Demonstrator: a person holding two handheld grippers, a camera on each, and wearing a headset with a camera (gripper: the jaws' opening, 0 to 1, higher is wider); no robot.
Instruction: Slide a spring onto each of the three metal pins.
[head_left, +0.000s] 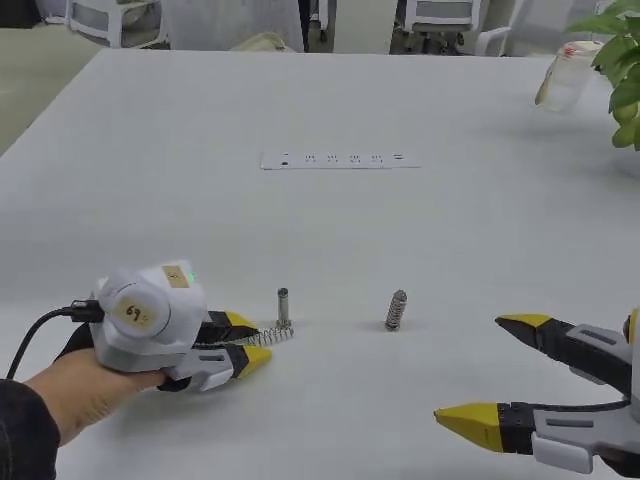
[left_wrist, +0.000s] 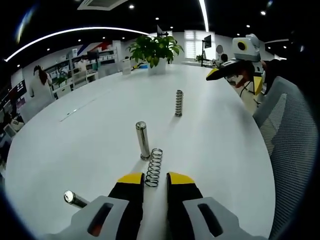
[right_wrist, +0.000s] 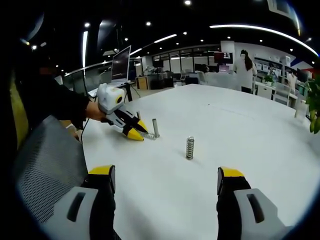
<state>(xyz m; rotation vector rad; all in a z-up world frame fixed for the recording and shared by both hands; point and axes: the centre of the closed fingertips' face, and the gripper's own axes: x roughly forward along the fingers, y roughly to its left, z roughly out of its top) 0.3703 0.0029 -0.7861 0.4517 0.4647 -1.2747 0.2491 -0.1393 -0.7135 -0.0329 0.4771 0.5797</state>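
White yellow-tipped left gripper (head_left: 255, 340), handwritten "69" label (head_left: 133, 313), jaws nearly closed around thin coiled steel spring (head_left: 272, 336), pinch unclear, smooth cylindrical steel pin (head_left: 283, 306) just beyond tips; right gripper (head_left: 470, 366) jaws spread wide.

Tabletop (head_left: 340, 345) between bare pin (head_left: 283, 306) and sprung pin (head_left: 396, 310) seems open.

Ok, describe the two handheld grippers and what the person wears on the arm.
Left gripper: rounded white housing with a tan sticker handwritten "69", a small green light, and a black cable from the rear. Its fingers are black with yellow tips. Right gripper: white and grey body, and the same black, yellow-tipped design. A dark sleeve covers the person's left forearm.
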